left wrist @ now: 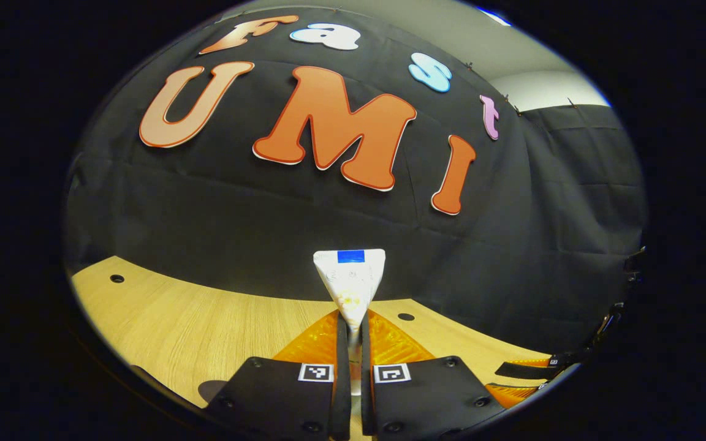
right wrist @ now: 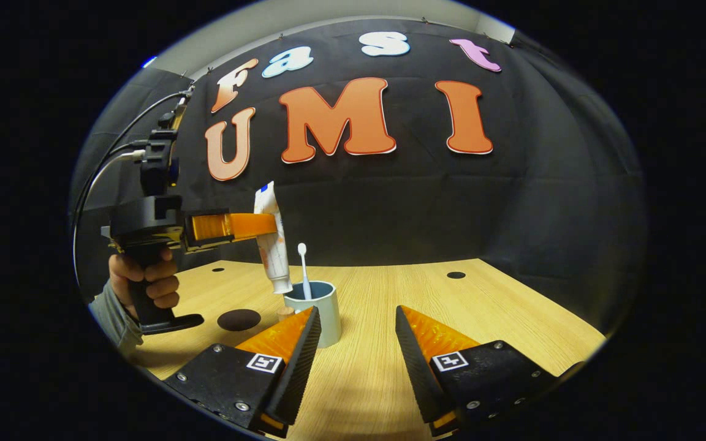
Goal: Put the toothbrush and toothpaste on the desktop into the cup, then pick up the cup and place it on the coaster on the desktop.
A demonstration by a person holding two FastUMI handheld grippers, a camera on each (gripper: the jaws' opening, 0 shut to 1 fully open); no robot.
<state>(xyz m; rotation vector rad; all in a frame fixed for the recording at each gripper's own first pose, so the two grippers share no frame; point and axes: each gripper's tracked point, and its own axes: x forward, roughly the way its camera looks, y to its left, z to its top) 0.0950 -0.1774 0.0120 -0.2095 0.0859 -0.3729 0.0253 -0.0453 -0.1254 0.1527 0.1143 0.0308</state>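
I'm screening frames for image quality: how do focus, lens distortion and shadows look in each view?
Left gripper view: toothpaste tube sharp, desktop edge strongly bowed by the fisheye. Right gripper view: cup and toothbrush crisp, desktop evenly lit, soft shadow under the right gripper.

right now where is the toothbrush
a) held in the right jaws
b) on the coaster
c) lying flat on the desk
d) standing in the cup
d: in the right gripper view the toothbrush stands upright in the cup, while the left gripper holds the toothpaste just above the cup's rim and the right gripper is open and holds nothing.
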